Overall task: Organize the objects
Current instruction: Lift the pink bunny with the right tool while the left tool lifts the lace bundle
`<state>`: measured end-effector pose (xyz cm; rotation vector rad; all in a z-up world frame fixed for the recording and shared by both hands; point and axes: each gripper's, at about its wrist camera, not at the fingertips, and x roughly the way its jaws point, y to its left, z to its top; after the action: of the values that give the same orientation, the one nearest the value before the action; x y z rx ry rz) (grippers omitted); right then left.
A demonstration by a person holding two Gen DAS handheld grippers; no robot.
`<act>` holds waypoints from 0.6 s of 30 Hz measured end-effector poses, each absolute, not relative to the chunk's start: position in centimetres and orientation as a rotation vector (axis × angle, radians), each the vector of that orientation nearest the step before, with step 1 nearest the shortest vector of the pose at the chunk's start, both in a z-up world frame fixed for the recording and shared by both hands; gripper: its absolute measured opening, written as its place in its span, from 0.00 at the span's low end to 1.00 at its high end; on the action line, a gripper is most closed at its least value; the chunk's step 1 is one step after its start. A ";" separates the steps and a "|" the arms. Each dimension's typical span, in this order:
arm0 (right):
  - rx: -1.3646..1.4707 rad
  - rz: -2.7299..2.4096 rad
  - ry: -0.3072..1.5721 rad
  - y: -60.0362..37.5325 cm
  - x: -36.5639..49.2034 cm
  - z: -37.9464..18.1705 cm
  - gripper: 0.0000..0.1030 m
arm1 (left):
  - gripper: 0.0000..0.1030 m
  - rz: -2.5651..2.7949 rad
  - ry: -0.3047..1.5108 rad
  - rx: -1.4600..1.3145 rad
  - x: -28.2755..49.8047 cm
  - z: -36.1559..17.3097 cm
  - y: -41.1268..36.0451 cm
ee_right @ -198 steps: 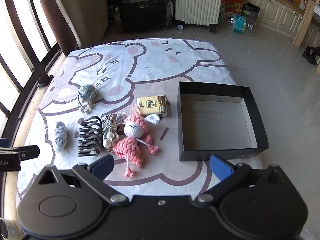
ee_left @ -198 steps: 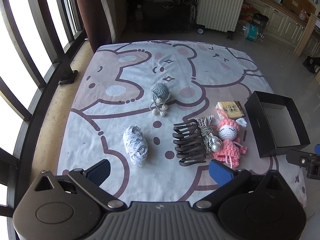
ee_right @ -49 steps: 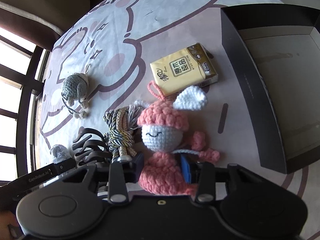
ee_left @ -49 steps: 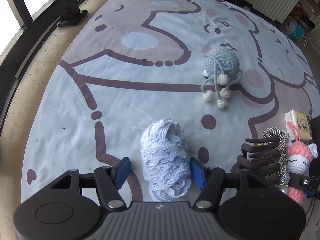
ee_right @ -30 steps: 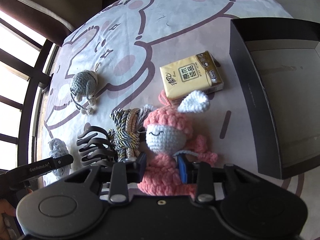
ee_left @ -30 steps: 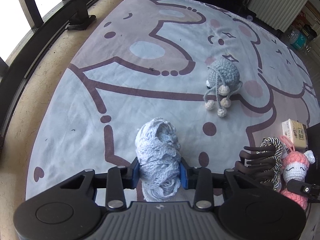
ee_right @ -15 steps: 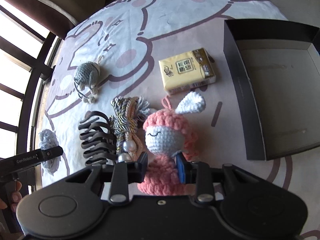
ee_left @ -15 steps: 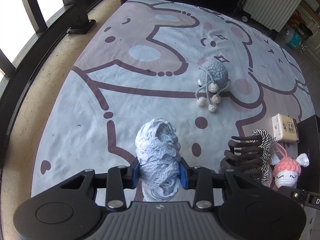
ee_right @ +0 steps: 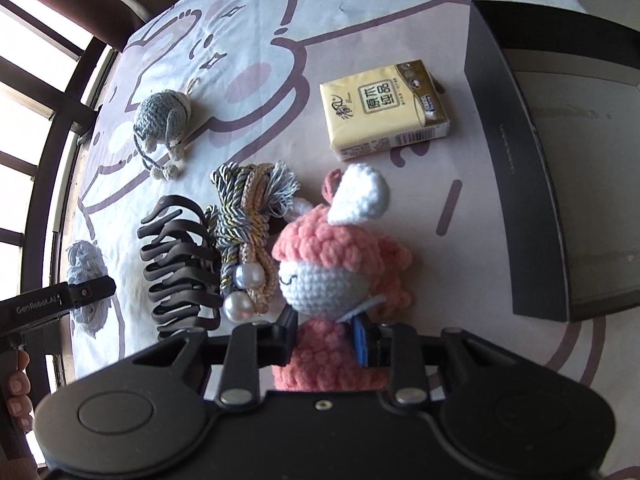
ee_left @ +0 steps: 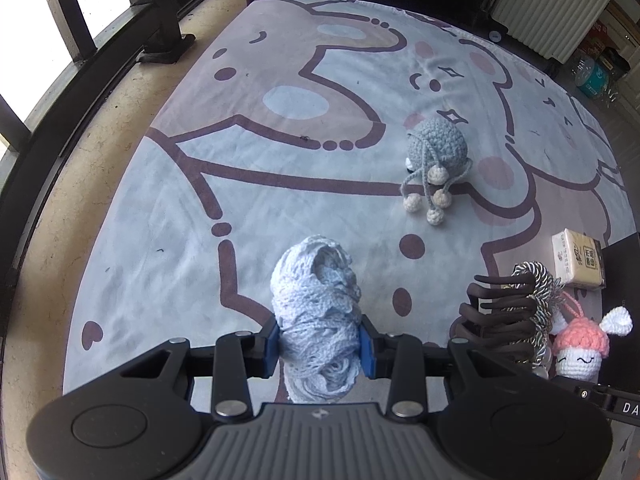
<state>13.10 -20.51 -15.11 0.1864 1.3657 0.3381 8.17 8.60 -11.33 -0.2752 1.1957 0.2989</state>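
My left gripper [ee_left: 319, 347] is shut on a pale blue lace bundle [ee_left: 316, 312] and holds it above the cartoon-print cloth [ee_left: 280, 152]. My right gripper [ee_right: 326, 338] is shut on the pink crochet bunny doll [ee_right: 332, 264], lifted off the cloth. The doll also shows in the left wrist view [ee_left: 582, 350]. On the cloth lie a grey crochet toy [ee_left: 436, 148], a dark claw hair clip [ee_right: 180, 272], a braided cord with pearls [ee_right: 248, 216] and a yellow tissue pack [ee_right: 384, 108]. An open black box [ee_right: 516, 152] stands to the right.
The cloth covers a low surface with its edge near a floor strip and dark window bars [ee_left: 68, 20] on the left. A white radiator [ee_left: 552, 4] and a water bottle [ee_left: 596, 76] stand beyond the far edge.
Both grippers closed on their objects and lifted them. In the last half second the left gripper has moved in closer with the lace, and the right has raised the doll further.
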 end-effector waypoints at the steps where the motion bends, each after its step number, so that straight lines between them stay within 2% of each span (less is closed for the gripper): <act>1: 0.185 0.342 1.358 -20.6 13.0 -14.8 0.28 | 0.38 0.297 1.193 -0.277 8.1 -11.1 8.5; 18: 0.173 0.386 1.180 -21.9 12.1 -7.2 0.28 | 0.38 0.278 1.122 -0.257 7.0 -5.9 6.7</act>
<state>12.12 -21.94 -7.21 0.1733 1.1800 0.3860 6.97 6.66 -5.85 -0.2571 1.1224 0.2775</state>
